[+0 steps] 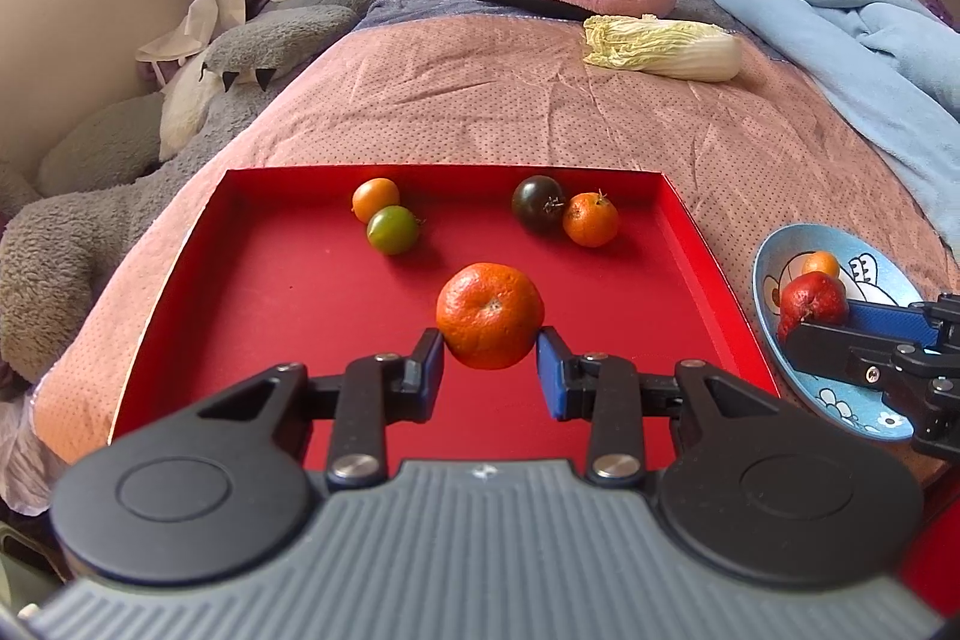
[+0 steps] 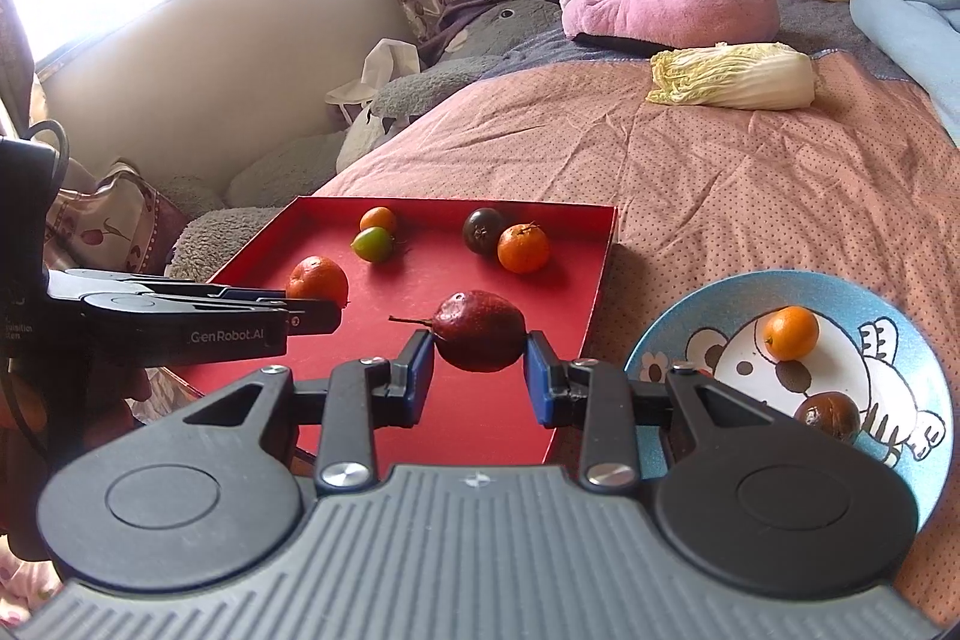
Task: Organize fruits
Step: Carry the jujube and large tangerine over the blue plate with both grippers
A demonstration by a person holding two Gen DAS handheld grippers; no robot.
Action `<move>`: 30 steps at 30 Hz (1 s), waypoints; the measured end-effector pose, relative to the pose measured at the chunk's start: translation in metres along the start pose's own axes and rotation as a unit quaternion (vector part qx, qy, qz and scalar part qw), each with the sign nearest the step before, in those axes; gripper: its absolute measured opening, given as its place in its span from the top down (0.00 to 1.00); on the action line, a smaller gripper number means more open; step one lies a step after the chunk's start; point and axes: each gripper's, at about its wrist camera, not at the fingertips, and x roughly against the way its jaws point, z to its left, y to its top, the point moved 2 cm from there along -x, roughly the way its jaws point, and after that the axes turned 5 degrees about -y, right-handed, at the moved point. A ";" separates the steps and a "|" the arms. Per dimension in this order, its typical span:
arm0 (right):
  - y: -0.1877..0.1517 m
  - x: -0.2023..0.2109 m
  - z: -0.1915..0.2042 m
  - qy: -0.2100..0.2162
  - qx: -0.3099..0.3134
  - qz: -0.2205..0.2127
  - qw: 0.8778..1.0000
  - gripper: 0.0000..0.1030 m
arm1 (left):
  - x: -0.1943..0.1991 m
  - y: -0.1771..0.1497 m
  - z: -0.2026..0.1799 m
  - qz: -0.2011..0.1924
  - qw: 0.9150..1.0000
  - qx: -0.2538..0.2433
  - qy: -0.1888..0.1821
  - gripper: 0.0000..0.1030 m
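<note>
Dark-red pear (image 2: 478, 330) is pinched stem-left in your right gripper (image 2: 478, 340) above the red tray (image 2: 600, 280), blue plate (image 2: 900, 316) just to its right, while your left gripper (image 1: 490, 347) pinches a mandarin (image 1: 490, 323).

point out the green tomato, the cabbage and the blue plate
green tomato (image 1: 393, 230), left wrist view, middle of its skin
cabbage (image 1: 666, 51), left wrist view, mid-body
blue plate (image 2: 708, 301), right wrist view, bare rim at upper left
</note>
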 end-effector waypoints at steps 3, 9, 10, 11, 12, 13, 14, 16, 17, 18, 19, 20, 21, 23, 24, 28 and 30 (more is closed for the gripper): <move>-0.001 0.002 -0.005 -0.004 -0.005 -0.001 1.000 0.63 | -0.001 0.001 -0.004 0.000 1.000 -0.004 -0.003 0.64; -0.005 0.010 -0.019 -0.016 -0.020 -0.005 1.000 0.63 | -0.003 0.005 -0.016 -0.001 1.000 -0.013 -0.011 0.64; -0.006 0.011 -0.022 -0.019 -0.022 -0.006 1.000 0.63 | -0.004 0.005 -0.019 -0.001 1.000 -0.015 -0.013 0.64; -0.008 0.013 -0.024 -0.022 -0.025 -0.006 0.999 0.63 | -0.004 0.006 -0.021 -0.001 1.000 -0.016 -0.015 0.64; -0.009 0.014 -0.027 -0.024 -0.028 -0.007 0.999 0.63 | -0.004 0.006 -0.023 -0.001 1.000 -0.018 -0.016 0.64; -0.010 0.016 -0.030 -0.026 -0.032 -0.008 0.999 0.63 | -0.005 0.006 -0.026 -0.001 1.000 -0.020 -0.018 0.64; -0.011 0.017 -0.033 -0.028 -0.035 -0.008 0.999 0.63 | -0.005 0.007 -0.029 -0.001 1.000 -0.024 -0.020 0.64; -0.013 0.021 -0.039 -0.032 -0.042 -0.010 0.999 0.63 | -0.006 0.007 -0.034 0.000 0.999 -0.029 -0.023 0.64; -0.014 0.023 -0.042 -0.034 -0.045 -0.011 0.998 0.63 | -0.007 0.007 -0.037 0.000 0.999 -0.032 -0.024 0.64; -0.015 0.025 -0.045 -0.036 -0.049 -0.013 0.998 0.63 | -0.007 0.007 -0.040 0.001 0.999 -0.034 -0.026 0.64; -0.016 0.027 -0.049 -0.039 -0.052 -0.014 0.998 0.63 | -0.008 0.008 -0.043 0.001 0.999 -0.037 -0.027 0.64; -0.017 0.030 -0.052 -0.042 -0.055 -0.015 0.997 0.63 | -0.008 0.008 -0.046 0.002 0.999 -0.040 -0.029 0.64; -0.019 0.031 -0.056 -0.045 -0.059 -0.015 0.997 0.63 | -0.008 0.009 -0.049 0.002 0.999 -0.042 -0.032 0.64; -0.023 0.036 -0.064 -0.052 -0.068 -0.016 0.996 0.63 | -0.009 0.009 -0.057 0.003 0.998 -0.047 -0.038 0.64; -0.025 0.038 -0.068 -0.056 -0.072 -0.016 0.996 0.63 | -0.010 0.010 -0.061 0.003 0.998 -0.049 -0.041 0.64; -0.034 0.047 -0.084 -0.070 -0.088 -0.016 0.994 0.63 | -0.013 0.011 -0.081 0.005 0.996 -0.063 -0.055 0.64; -0.039 0.051 -0.091 -0.078 -0.094 -0.015 0.992 0.63 | -0.015 0.011 -0.092 0.007 0.995 -0.072 -0.064 0.64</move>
